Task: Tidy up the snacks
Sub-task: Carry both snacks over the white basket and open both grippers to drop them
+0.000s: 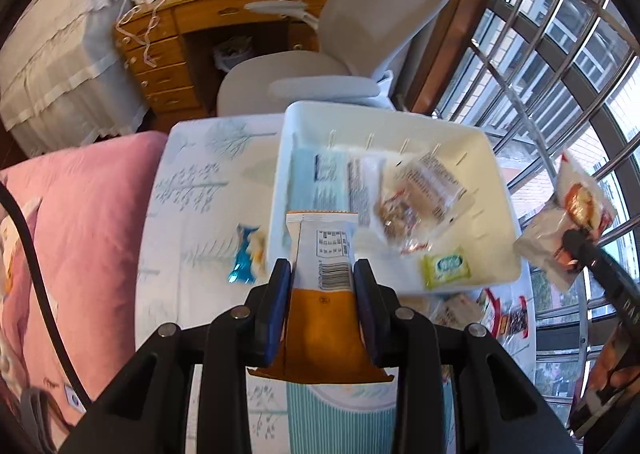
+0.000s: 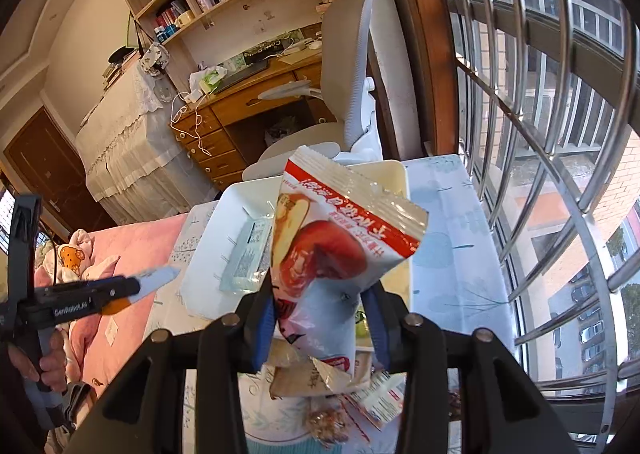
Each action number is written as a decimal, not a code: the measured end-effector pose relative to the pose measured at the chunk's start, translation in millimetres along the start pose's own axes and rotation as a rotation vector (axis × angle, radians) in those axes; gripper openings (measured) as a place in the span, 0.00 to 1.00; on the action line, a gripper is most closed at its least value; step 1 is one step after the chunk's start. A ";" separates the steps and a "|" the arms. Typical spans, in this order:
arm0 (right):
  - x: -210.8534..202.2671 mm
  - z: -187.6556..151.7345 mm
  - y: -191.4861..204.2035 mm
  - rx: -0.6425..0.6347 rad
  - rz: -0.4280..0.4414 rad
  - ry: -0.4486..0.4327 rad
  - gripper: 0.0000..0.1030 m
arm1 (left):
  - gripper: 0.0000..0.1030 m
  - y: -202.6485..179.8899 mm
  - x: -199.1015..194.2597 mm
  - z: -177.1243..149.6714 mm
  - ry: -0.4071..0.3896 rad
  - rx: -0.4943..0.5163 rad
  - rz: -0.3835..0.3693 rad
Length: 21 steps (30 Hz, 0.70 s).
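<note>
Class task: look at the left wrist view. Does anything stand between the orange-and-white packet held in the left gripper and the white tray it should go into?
Nothing visible does. The orange-and-white packet, clamped in the left gripper, is above the near rim of the white tray. Packets already lie inside, but bare floor remains.

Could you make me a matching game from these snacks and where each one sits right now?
Things:
1. orange-and-white packet
2. red-and-white packet
3. green packet
4. blue wrapper

Places:
A. lying inside the white tray
B. on the tablecloth, outside the tray
C. clamped in the left tool
D. clamped in the right tool

Pairs: 1-C, 2-D, 3-A, 4-B
</note>
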State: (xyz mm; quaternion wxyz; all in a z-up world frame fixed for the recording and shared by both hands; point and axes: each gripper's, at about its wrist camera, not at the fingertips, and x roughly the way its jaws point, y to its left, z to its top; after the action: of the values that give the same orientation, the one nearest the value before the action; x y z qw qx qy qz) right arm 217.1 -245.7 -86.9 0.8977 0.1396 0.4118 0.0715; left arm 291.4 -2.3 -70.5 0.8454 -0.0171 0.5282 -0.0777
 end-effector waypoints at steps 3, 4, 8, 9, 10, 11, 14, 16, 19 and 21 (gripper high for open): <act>10.9 2.6 3.8 0.005 0.002 0.014 0.40 | 0.30 -5.9 9.8 16.4 -0.005 0.007 -0.041; 14.4 3.1 4.7 0.011 0.004 0.017 0.42 | 0.30 -7.9 12.9 20.3 -0.007 0.010 -0.055; 27.1 3.2 6.5 0.032 -0.008 0.041 0.51 | 0.36 -12.8 24.2 30.4 -0.012 0.026 -0.102; 28.6 2.0 6.7 0.037 -0.019 0.046 0.54 | 0.37 -13.4 27.2 30.6 -0.006 0.031 -0.111; 30.1 1.0 6.6 0.046 -0.029 0.048 0.54 | 0.40 -14.2 29.3 31.0 0.000 0.035 -0.116; 30.9 -0.3 5.9 0.056 -0.032 0.048 0.54 | 0.42 -13.8 33.2 31.5 0.014 0.040 -0.122; 30.3 -3.9 4.4 0.085 -0.053 0.046 0.54 | 0.48 -11.2 41.5 29.0 0.049 0.041 -0.137; 30.2 -7.5 2.0 0.109 -0.073 0.051 0.54 | 0.51 -10.0 46.0 26.3 0.073 0.041 -0.149; 26.0 -14.8 -3.0 0.137 -0.097 0.053 0.54 | 0.54 -10.7 49.0 20.7 0.093 0.045 -0.153; 22.0 -19.7 -4.9 0.143 -0.107 0.049 0.54 | 0.54 -11.5 48.1 17.3 0.101 0.044 -0.154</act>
State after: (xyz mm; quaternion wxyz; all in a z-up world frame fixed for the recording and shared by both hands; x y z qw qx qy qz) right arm 216.5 -241.2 -116.5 0.8775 0.1794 0.4448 -0.0028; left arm 326.3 -21.7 -104.4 0.8094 -0.0350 0.5653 -0.1551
